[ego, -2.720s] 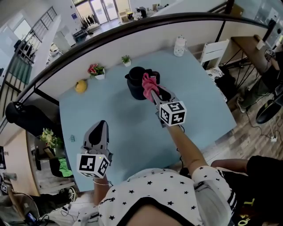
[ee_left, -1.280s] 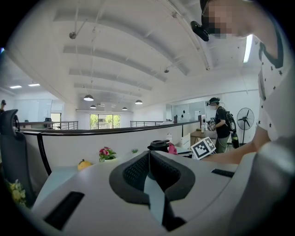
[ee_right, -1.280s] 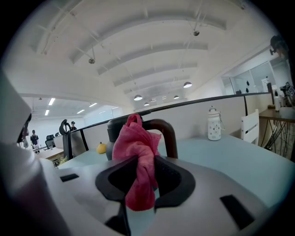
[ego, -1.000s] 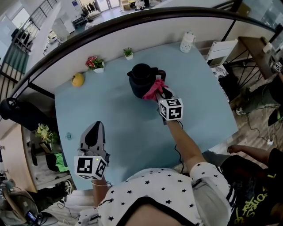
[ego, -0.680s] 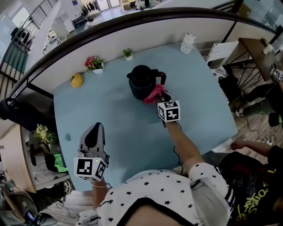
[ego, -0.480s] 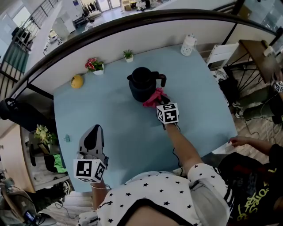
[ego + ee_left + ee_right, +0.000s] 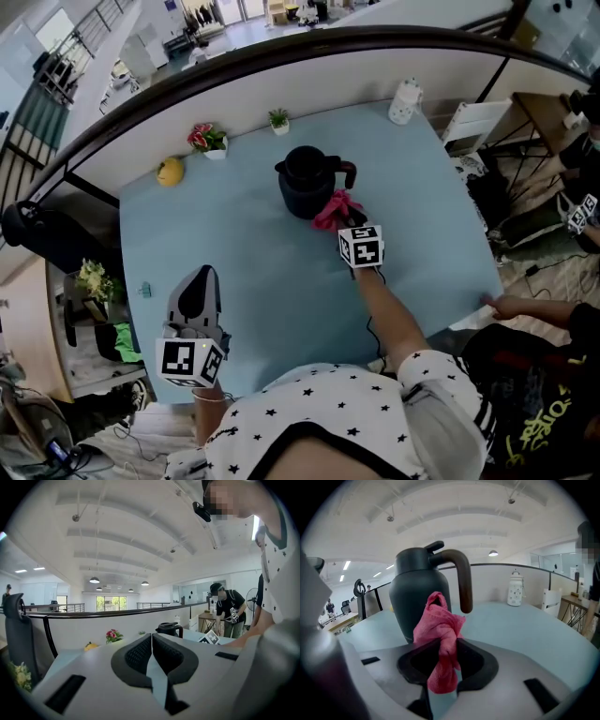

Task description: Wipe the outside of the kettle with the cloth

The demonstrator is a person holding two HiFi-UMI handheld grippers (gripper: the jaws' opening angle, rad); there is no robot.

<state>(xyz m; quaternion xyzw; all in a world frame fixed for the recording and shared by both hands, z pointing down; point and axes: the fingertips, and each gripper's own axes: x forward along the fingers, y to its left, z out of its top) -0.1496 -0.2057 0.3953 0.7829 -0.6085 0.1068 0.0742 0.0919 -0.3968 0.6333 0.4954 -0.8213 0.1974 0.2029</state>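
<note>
blue table [image 7: 234,281] fills centre frame; kettle [image 7: 305,183] is stood upper centre. cloth [image 7: 334,210] is clamped in right gripper [image 7: 440,652], at kettle's lower side. left gripper [image 7: 151,651] is closed, empty, lower left. cloth should be pressed flat and swept round the body.

The kettle [image 7: 307,181] stands on the table [image 7: 253,272] at upper centre, the cloth [image 7: 335,210] just at its lower right. The left gripper [image 7: 198,285] hangs lower left.

Head view looks steeply down on the table [image 7: 253,281]; gripper views sit low — right near the shared kettle [image 7: 403,599], left far.
</note>
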